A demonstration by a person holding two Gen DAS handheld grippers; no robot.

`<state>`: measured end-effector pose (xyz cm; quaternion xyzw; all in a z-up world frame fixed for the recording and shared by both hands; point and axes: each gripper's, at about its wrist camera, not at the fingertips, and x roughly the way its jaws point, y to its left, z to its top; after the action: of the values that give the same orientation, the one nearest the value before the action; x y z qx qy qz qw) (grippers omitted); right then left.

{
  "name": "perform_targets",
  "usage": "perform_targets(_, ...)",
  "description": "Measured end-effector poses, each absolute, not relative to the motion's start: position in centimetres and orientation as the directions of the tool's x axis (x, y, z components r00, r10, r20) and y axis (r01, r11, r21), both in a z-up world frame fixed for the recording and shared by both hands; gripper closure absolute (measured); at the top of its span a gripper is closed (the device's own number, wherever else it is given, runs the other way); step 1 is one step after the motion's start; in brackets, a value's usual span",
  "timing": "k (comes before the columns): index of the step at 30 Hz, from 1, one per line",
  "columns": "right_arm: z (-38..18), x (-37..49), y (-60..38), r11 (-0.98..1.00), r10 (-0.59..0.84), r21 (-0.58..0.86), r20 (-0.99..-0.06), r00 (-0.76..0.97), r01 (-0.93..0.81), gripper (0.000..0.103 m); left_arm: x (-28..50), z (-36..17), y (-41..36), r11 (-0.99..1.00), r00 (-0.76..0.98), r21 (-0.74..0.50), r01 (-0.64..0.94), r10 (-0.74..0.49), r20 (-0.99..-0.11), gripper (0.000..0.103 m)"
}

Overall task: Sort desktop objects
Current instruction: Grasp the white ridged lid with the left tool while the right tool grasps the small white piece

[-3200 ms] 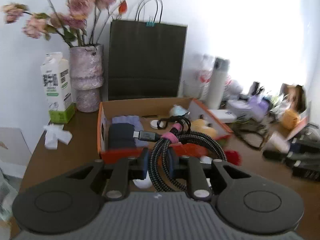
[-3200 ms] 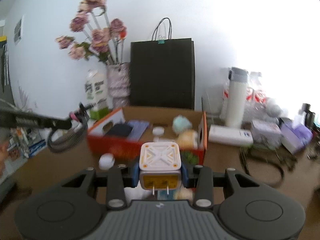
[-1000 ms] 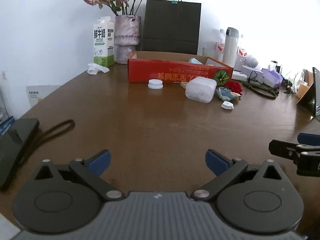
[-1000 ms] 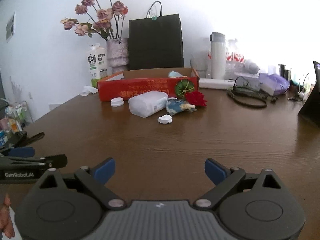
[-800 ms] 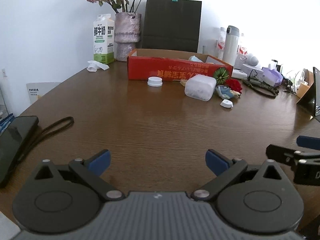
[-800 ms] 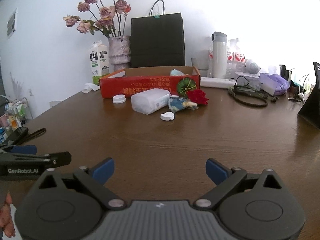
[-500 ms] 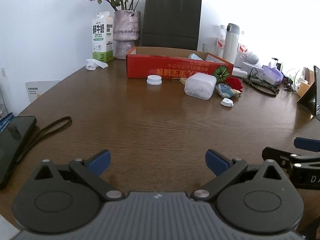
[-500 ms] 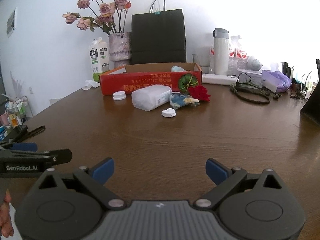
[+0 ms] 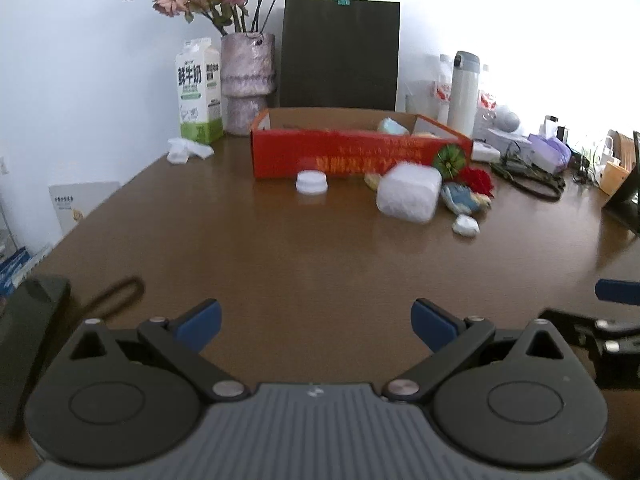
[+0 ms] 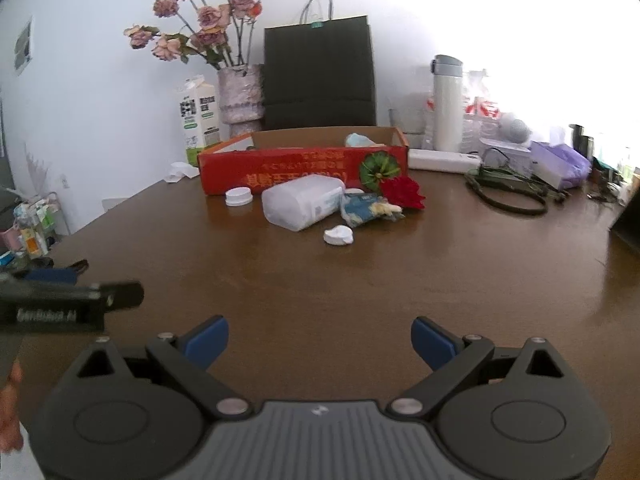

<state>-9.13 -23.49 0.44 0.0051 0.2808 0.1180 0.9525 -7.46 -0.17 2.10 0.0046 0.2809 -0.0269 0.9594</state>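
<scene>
A red cardboard box [image 9: 352, 158] [image 10: 304, 172] stands at the far middle of the brown table. In front of it lie a white lid [image 9: 311, 181] [image 10: 238, 196], a clear plastic container on its side [image 9: 408, 196] [image 10: 302, 201], a blue snack packet [image 10: 366, 208], a red flower [image 10: 402, 193] and a small white cap [image 9: 465, 225] [image 10: 338, 235]. My left gripper [image 9: 316, 320] is open and empty, low over the near table. My right gripper [image 10: 320, 340] is open and empty, also near the front edge, far from the objects.
A milk carton [image 9: 199, 90], a vase of dried roses [image 9: 248, 80], a black paper bag [image 9: 340, 52] and a white flask [image 10: 448, 102] stand behind the box. Cables and tissue packs [image 10: 556, 164] crowd the right. A black phone with strap [image 9: 28, 320] lies at the near left.
3.2 s ago my left gripper held a braided cable and my right a white charger over the box. Both are now empty and pulled back. In the last second both drifted slightly forward.
</scene>
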Motion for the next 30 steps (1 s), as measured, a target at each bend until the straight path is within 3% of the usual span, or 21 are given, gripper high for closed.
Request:
perform_targets(2, 0.7, -7.7, -23.3, 0.97, 0.232, 0.065, -0.544, 0.806, -0.235, 0.013, -5.3, 2.7, 0.2, 0.998, 0.841, 0.005, 0.068, -0.055, -0.538, 0.005)
perform_targets(6, 1.1, -3.1, -22.7, 0.961, 0.251, 0.049, -0.573, 0.78, -0.273, 0.026, 0.7, 3.5, 0.8, 0.994, 0.823, 0.037, 0.103, -0.065, -0.564, 0.025)
perform_targets(14, 0.3, 4.2, -21.8, 0.964, 0.225, 0.026, -0.618, 0.753, -0.266, 0.048, 11.8, 3.0, 1.6, 0.983, 0.785, -0.067, 0.17, -0.176, -0.593, 0.025)
perform_targets(20, -0.4, 6.3, -21.5, 0.961, 0.239, 0.047, -0.631, 0.738, -0.271, 0.066, 17.1, 1.4, 1.7, 0.982, 0.76, -0.104, 0.161, -0.19, -0.622, 0.036)
perform_targets(26, -1.0, 7.4, -21.0, 0.96, 0.234, 0.033, -0.635, 0.736, -0.276, 0.067, 19.0, 0.4, 0.9, 0.986, 0.746, -0.081, 0.148, -0.165, -0.645, 0.044)
perform_targets(28, -1.0, 7.7, -21.0, 0.962, 0.228, 0.031, -0.633, 0.74, -0.27, 0.067, 19.4, 0.4, 0.8, 0.988, 0.749, -0.075, 0.136, -0.152, -0.645, 0.062)
perform_targets(30, -0.9, 8.0, -20.9, 0.964, 0.219, 0.024, -0.638, 0.739, -0.264, 0.076, 19.2, 0.4, 0.6, 0.989, 0.754, -0.058, 0.136, -0.141, -0.641, 0.063)
